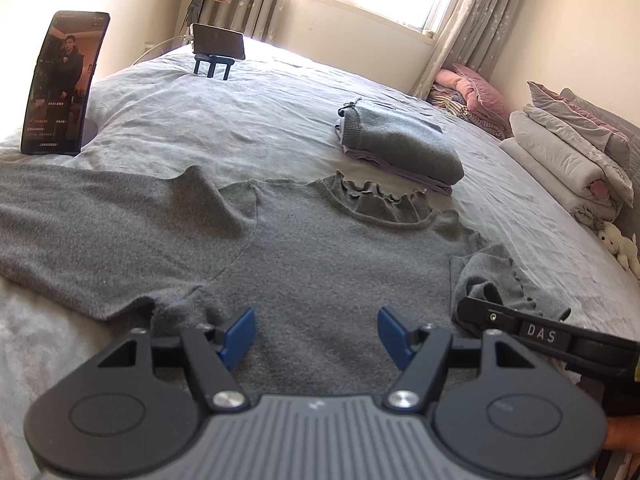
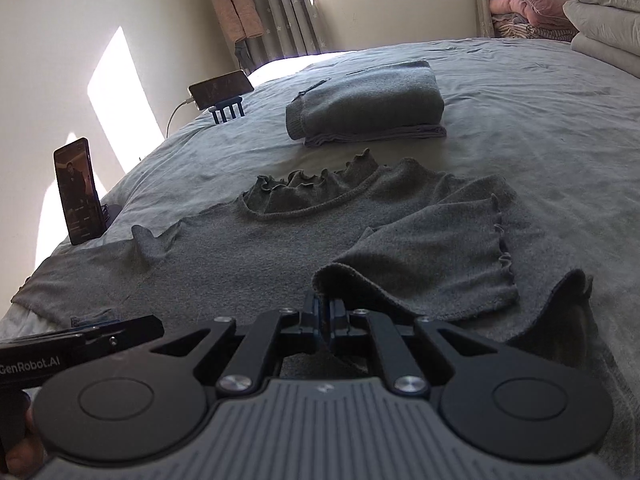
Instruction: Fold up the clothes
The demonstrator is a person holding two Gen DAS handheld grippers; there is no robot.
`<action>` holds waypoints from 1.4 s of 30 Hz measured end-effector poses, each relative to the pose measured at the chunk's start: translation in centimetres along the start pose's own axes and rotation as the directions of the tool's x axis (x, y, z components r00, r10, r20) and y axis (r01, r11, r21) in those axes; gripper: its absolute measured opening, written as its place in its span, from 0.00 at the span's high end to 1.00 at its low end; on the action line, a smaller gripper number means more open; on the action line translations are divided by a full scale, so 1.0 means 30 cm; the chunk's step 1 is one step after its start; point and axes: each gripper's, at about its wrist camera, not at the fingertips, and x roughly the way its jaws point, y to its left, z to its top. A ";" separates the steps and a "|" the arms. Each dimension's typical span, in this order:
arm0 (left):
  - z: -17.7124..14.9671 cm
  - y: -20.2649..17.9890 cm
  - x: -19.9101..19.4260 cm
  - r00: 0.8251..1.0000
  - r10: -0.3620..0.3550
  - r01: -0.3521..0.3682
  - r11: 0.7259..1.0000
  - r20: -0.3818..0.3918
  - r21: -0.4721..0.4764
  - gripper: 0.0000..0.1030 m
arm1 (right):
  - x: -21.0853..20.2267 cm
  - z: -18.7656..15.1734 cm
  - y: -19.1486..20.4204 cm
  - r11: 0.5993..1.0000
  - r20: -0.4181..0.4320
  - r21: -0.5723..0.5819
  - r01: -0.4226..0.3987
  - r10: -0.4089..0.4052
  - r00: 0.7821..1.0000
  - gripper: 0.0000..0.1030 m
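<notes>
A grey knit sweater (image 1: 320, 248) with a ruffled collar lies flat on the bed, its left sleeve spread out to the left. My left gripper (image 1: 316, 332) stands open low over the sweater's body, with only flat knit beneath its blue pads. In the right wrist view the sweater (image 2: 260, 248) has its right sleeve (image 2: 432, 256) folded across the body. My right gripper (image 2: 326, 312) is shut on a raised fold of that sleeve. From the left wrist view the right gripper (image 1: 470, 308) enters at the right edge, with bunched sleeve fabric at its tip.
A folded grey sweater on a lilac garment (image 1: 400, 144) (image 2: 364, 108) sits beyond the collar. An upright phone on a stand (image 1: 60, 84) (image 2: 78, 190) is at the left, another phone (image 1: 218, 42) with a cable farther back. Folded quilts (image 1: 568, 160) and a plush toy (image 1: 620, 244) are at the right.
</notes>
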 end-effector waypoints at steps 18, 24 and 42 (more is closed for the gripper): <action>-0.001 0.002 0.001 1.000 0.002 -0.002 1.000 -0.011 0.010 0.31 | -0.064 0.028 0.011 0.997 -0.059 0.048 -0.059 0.062 0.996 0.40; -0.004 0.000 -0.002 1.000 0.000 0.000 1.000 -0.016 0.020 0.32 | -0.093 0.047 0.007 0.995 -0.044 0.057 -0.083 0.086 0.995 0.39; -0.015 0.007 -0.010 1.000 0.019 -0.019 1.000 0.005 0.009 0.31 | -0.145 0.095 -0.170 0.986 0.048 0.166 -0.009 0.001 0.999 0.38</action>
